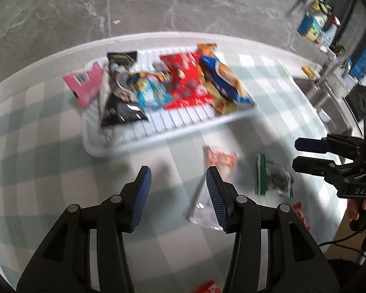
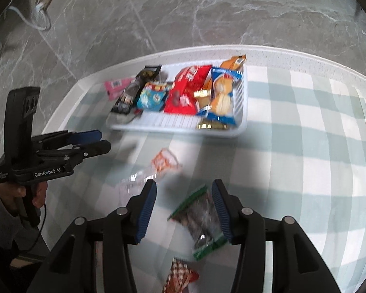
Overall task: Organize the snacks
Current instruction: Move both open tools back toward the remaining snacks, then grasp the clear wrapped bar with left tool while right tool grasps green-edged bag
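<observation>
We see both grippers tilted down over a table with a pale green check cloth (image 2: 305, 146). Left gripper (image 1: 178, 193) – jaws part open, nothing between the pads, only bare cloth; a clear packet with orange print (image 1: 219, 161) lies just ahead of its right finger, which hides the packet's lower end. Right gripper (image 2: 184, 207) – jaws part open too, with a green-edged clear bag of dark snacks (image 2: 202, 222) lying on the cloth in the gap, close against the right pad; frames are blurred, so we cannot tell if the pad actually touches it, and the left pad is clearly apart from it. No grip that we can see.

White slatted tray (image 1: 173, 131) sits further back on the table, already loaded:
- pink packet (image 1: 84, 84) hanging over the left rim
- black bag (image 1: 120, 90)
- small blue packet (image 1: 150, 91)
- red pack (image 1: 186, 80)
- blue biscuit pack (image 1: 224, 78), orange-and-gold packs under it

A red patterned packet (image 2: 180, 277) lies near the table edge below the right gripper. Grey marbled floor (image 2: 207, 12) behind. A hand (image 2: 24, 193) in a grey sleeve holds the left gripper's handle.
</observation>
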Tool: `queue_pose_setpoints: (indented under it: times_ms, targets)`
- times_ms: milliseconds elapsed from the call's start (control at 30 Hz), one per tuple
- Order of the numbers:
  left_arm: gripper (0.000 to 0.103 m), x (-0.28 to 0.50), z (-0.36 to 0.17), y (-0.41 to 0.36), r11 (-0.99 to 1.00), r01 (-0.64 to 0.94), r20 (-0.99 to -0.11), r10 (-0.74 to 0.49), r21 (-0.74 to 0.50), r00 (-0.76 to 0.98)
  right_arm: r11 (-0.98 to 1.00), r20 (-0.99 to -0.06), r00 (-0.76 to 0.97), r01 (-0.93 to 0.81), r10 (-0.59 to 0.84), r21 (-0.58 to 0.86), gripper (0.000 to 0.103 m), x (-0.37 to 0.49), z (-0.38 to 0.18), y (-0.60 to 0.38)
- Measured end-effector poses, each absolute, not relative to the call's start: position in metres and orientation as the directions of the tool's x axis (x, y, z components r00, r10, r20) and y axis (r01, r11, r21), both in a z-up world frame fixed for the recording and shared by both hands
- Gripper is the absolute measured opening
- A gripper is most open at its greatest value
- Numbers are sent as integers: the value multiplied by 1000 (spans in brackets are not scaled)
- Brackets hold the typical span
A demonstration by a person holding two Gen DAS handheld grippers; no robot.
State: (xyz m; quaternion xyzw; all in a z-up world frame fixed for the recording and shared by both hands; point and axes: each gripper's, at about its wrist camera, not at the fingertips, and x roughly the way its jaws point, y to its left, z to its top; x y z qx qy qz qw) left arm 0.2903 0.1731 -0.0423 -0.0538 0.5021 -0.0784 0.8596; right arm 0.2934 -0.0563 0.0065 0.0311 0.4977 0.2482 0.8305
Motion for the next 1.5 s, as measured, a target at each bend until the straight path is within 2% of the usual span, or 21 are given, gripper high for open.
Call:
queue_pose_setpoints:
  times_ms: [633, 1500]
  targets:
    - [48, 280, -65, 124, 963, 228, -886, -227, -143, 405, 885, -868, 373, -443, 329, 145, 56, 263, -20, -44]
    - [48, 310, -99, 103, 955, 273, -912, -212, -118, 350, 857, -904, 342, -513, 257, 49, 60, 284, -51, -33]
